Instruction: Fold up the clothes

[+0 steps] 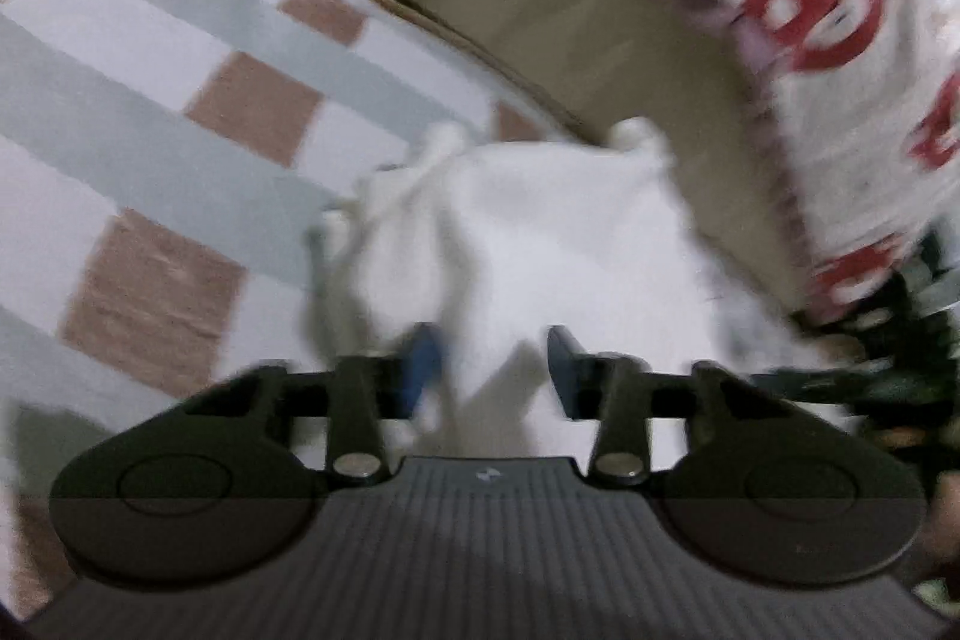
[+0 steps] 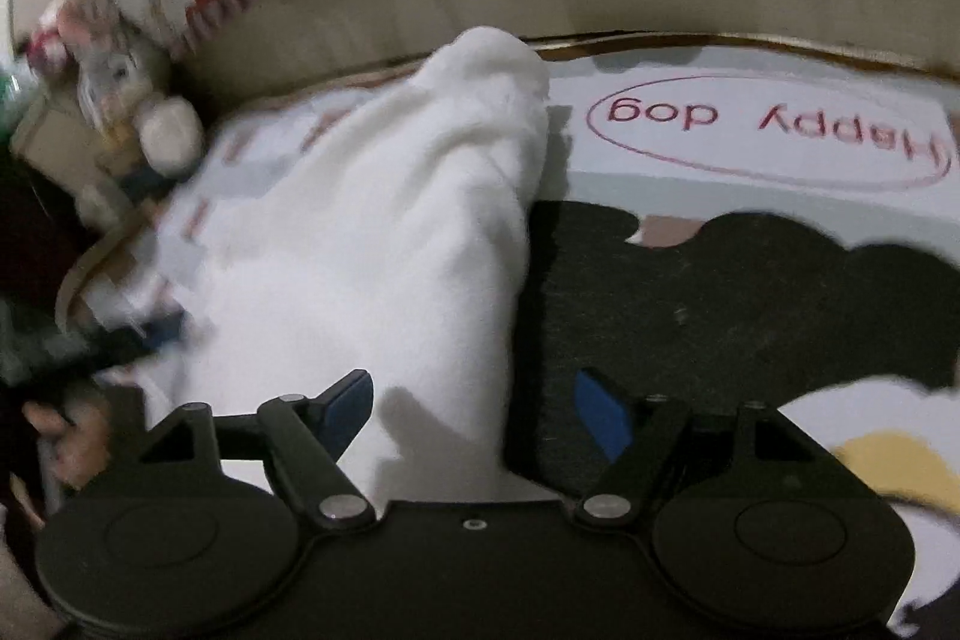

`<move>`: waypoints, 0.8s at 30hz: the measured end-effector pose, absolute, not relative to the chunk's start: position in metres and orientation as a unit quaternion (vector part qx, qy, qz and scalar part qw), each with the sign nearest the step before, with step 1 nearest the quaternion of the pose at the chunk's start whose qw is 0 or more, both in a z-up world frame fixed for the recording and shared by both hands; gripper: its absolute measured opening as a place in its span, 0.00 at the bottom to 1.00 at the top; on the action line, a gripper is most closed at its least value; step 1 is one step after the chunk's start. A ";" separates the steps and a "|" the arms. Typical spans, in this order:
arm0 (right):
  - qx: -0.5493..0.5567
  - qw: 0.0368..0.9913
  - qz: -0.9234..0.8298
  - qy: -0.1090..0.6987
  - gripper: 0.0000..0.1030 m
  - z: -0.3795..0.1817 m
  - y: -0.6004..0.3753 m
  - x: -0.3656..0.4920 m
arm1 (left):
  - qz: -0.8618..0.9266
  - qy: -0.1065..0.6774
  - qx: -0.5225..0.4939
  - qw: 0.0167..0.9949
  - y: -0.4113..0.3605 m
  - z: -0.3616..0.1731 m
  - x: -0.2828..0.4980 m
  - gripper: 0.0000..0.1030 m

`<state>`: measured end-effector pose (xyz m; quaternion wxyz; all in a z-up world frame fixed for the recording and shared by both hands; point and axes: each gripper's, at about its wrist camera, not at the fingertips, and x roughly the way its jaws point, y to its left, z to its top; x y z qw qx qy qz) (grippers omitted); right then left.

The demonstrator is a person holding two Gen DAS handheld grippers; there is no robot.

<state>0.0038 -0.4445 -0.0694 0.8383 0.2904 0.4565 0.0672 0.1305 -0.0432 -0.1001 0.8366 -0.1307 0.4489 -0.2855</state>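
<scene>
My left black two-finger gripper with blue pads (image 1: 493, 364) points forward and down; its jaws stand apart, with nothing clamped between them. My right black two-finger gripper with blue pads (image 2: 474, 415) holds a like attitude, jaws spread wider. In the right wrist view, my left hand (image 2: 75, 439) shows at the left edge, fingers curled around a dark handle, partly blurred.

You have one white garment (image 2: 372, 244) on one printed bedsheet (image 1: 120, 100), one frilled pillow (image 1: 840, 40) beyond the garment by the headboard, and two open grippers, left (image 1: 492, 370) and right (image 2: 474, 412).
</scene>
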 end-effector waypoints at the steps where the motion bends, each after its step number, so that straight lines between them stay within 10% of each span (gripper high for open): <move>1: 0.311 0.833 0.073 0.452 0.76 -0.073 -0.444 0.003 | -0.281 0.446 -0.108 0.843 -0.049 -0.100 0.128 0.06; 4: 0.324 0.823 0.082 0.460 0.76 -0.087 -0.435 0.000 | -0.158 0.356 0.019 0.921 -0.049 -0.082 0.117 0.00; 9: 0.314 0.813 0.093 0.482 0.76 -0.102 -0.425 -0.004 | -0.232 0.445 -0.171 0.848 -0.004 -0.092 0.139 0.04; 14: 0.332 0.805 0.099 0.482 0.78 -0.110 -0.431 -0.009 | -0.279 0.491 -0.217 0.796 -0.003 -0.098 0.139 0.41; 24: 0.308 0.807 0.108 0.493 0.78 -0.107 -0.429 -0.001 | -0.310 0.527 -0.087 0.787 -0.040 -0.093 0.107 0.58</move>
